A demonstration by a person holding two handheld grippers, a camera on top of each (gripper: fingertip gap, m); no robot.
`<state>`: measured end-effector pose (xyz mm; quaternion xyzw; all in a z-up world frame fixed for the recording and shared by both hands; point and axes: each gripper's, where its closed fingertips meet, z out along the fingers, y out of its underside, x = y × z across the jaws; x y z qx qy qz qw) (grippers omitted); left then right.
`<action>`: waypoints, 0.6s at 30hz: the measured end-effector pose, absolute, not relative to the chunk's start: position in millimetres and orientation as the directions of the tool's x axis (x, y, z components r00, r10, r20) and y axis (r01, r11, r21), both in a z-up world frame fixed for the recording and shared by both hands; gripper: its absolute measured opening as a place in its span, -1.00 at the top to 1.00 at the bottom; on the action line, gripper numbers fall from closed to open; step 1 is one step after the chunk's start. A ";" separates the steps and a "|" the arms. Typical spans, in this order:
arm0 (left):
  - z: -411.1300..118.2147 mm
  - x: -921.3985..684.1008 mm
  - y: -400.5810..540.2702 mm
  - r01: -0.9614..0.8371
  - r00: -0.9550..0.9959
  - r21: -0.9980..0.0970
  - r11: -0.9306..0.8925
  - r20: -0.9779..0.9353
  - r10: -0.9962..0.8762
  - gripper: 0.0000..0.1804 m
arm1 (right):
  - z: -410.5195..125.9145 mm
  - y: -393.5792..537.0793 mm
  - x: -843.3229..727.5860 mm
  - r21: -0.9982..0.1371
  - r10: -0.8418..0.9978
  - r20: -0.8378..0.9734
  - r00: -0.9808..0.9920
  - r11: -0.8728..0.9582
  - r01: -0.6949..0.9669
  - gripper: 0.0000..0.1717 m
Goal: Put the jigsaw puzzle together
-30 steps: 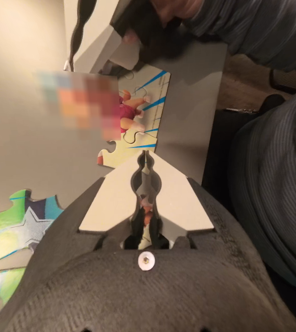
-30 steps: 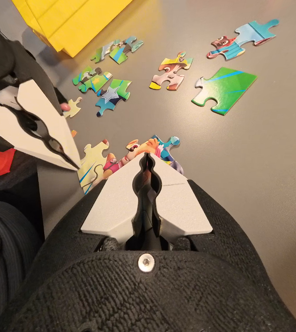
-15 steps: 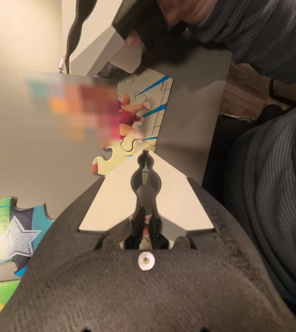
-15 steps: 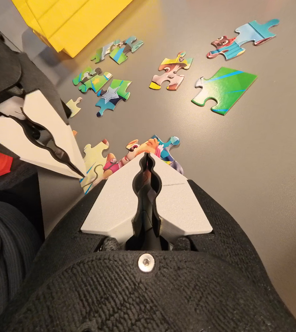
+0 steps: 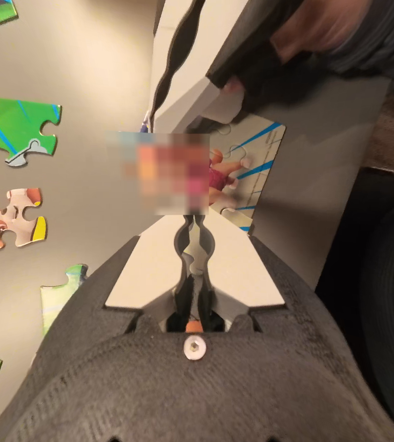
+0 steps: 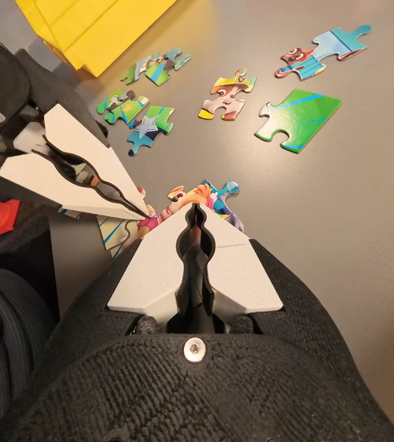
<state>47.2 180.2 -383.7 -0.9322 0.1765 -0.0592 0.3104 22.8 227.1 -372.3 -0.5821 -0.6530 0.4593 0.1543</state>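
A cluster of joined puzzle pieces (image 6: 184, 198) with a cartoon pup in pink lies at the grey table's (image 6: 310, 215) near edge. It also shows in the left wrist view (image 5: 251, 162), partly under a mosaic patch. My right gripper (image 6: 196, 206) is shut with nothing between its pads, its tips low over the cluster's middle. My left gripper (image 5: 194, 218) is shut too. The right wrist view shows the left gripper (image 6: 143, 214) coming in from the left, its closed tips touching the pup's pink part. The left wrist view shows the right gripper (image 5: 151, 117) just beyond the cluster.
Loose pieces lie farther out: a green corner piece (image 6: 298, 119), a pup piece with yellow (image 6: 229, 98), a blue piece (image 6: 322, 55), a star piece (image 6: 150, 129). A yellow box (image 6: 100, 31) stands at the back left. The table edge and a person's leg (image 6: 4, 323) are at the left. My hands' fingertips stand some 6 centimetres from each other.
My left gripper, shut throughout, has moved from the cluster's pale yellow edge piece inward onto the pup's pink part. My right gripper has stayed put and shut.
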 end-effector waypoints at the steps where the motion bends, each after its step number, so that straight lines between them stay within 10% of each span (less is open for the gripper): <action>1: -383.8 47.2 180.1 -0.301 0.930 -0.597 -0.744 -0.011 -0.368 1.00 | -372.3 227.1 22.8 -0.779 0.902 -0.333 -0.275 -0.100 0.619 1.00; 10: -360.3 51.0 169.2 -0.199 0.927 -0.683 -0.703 0.102 -0.361 1.00 | -372.1 227.0 22.7 -0.779 0.901 -0.336 -0.275 -0.102 0.619 1.00; 18: -368.8 58.9 161.6 -0.242 0.887 -0.662 -0.709 0.144 -0.438 0.51 | -372.2 227.0 22.8 -0.779 0.901 -0.337 -0.275 -0.103 0.619 1.00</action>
